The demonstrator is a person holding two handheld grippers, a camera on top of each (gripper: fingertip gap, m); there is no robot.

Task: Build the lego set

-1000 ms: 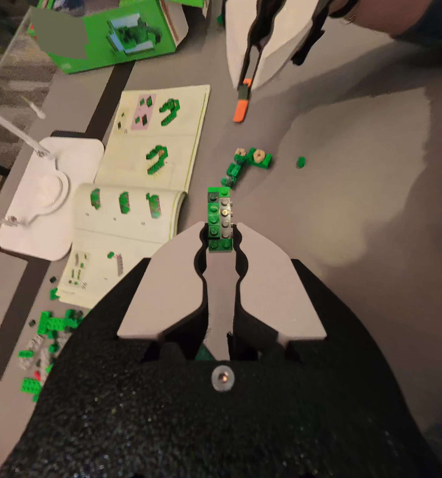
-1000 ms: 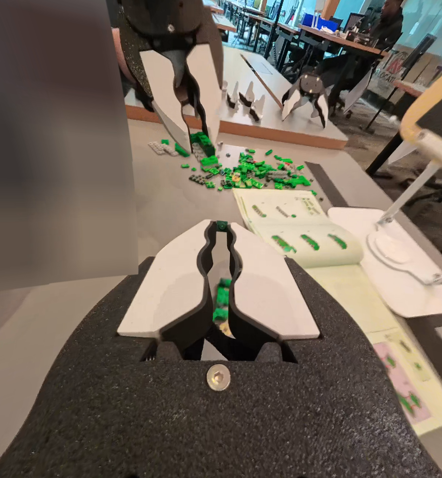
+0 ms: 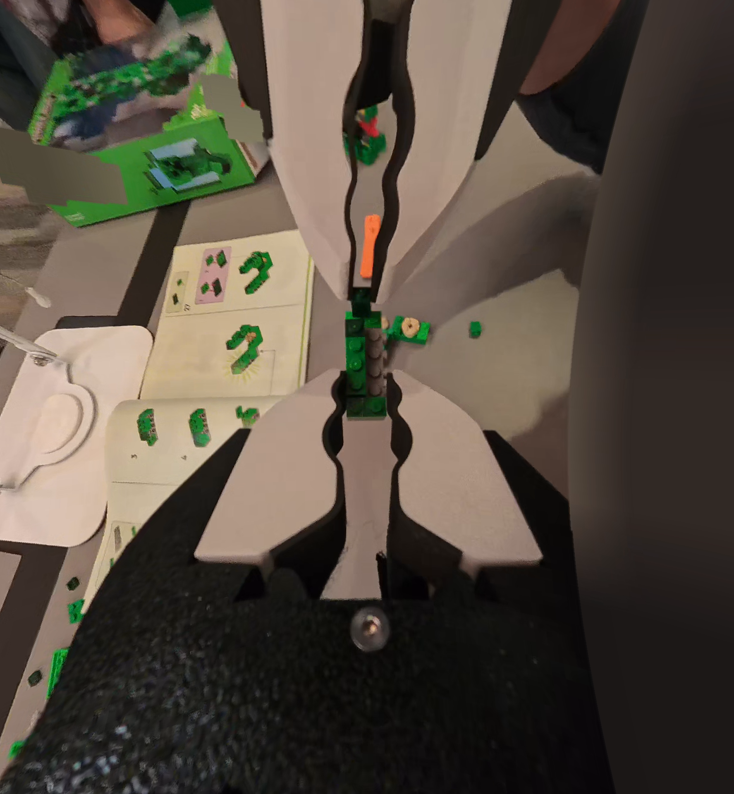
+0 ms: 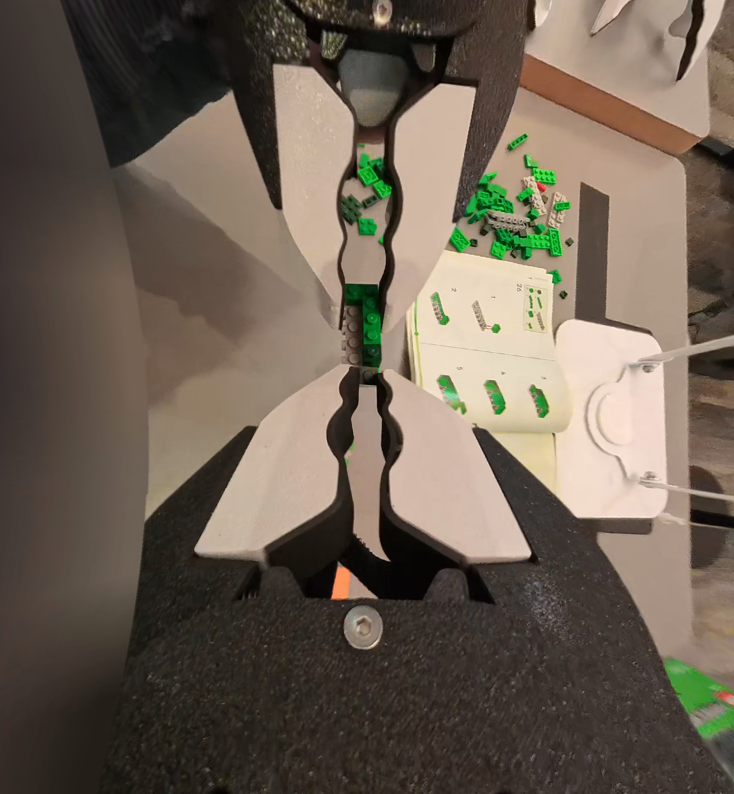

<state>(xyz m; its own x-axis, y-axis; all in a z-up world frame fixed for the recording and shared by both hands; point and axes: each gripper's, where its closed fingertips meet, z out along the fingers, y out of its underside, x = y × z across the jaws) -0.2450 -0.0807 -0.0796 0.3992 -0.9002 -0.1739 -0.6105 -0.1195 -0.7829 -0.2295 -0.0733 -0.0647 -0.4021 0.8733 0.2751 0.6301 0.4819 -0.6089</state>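
green-grey brick strip (image 3: 364, 365) clamped between both tools, above table.

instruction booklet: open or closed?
Open. The instruction booklet lies spread flat on the table with printed build steps facing up; its near page curls over at the fold, left of the left gripper.

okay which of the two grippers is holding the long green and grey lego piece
The left gripper: it clamps the long piece by one end. The right gripper pinches only a small dark green brick, at the piece's far end.
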